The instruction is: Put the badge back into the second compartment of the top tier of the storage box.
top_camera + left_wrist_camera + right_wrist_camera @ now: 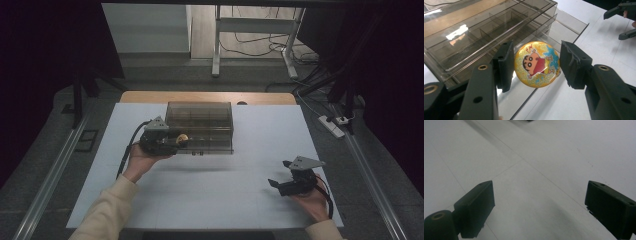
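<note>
The left gripper [536,66] jaws clamp the badge [537,64] by its rim, apparently to put it in the box [474,37] ahead, while the right gripper [539,210] jaws stand open, idle over the counter [536,157].

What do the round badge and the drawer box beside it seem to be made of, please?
Badge: likely metal under glossy printed film; it glitters and catches the light. Drawer box: smoky see-through hard plastic, probably acrylic; the dividers show through its walls.
</note>
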`<move>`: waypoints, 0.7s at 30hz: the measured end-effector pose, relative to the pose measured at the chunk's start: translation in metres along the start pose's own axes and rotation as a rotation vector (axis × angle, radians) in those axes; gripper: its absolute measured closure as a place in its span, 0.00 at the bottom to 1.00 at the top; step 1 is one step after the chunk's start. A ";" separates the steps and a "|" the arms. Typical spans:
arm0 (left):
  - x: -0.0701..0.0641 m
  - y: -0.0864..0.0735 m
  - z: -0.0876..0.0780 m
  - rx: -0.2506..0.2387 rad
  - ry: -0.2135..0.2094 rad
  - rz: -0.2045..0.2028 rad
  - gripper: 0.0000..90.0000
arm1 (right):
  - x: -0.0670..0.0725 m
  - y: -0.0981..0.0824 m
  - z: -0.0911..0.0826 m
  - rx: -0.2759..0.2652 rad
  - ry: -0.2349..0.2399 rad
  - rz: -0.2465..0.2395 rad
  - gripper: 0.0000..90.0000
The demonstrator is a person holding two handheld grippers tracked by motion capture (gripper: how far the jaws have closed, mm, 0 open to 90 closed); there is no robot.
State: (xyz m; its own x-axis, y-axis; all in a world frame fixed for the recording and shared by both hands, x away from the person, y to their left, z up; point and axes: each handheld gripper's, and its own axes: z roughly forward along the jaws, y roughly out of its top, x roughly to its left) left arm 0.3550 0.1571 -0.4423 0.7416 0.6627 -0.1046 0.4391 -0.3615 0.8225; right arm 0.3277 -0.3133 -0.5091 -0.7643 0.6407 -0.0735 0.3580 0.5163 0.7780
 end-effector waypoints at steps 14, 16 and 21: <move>-0.003 0.008 0.011 0.004 -0.013 0.010 0.52 | 0.000 0.000 0.000 0.001 -0.002 -0.001 0.09; -0.002 0.009 0.013 0.005 -0.015 0.012 0.52 | 0.000 0.000 0.000 0.001 -0.002 -0.001 0.09; -0.002 0.012 0.017 0.006 -0.019 0.010 0.52 | 0.000 0.000 0.000 0.001 -0.002 -0.002 0.09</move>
State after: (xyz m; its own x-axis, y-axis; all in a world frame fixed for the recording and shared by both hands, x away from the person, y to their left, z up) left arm 0.3671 0.1402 -0.4418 0.7554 0.6464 -0.1074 0.4348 -0.3717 0.8202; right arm 0.3279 -0.3135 -0.5092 -0.7637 0.6410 -0.0766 0.3570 0.5182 0.7772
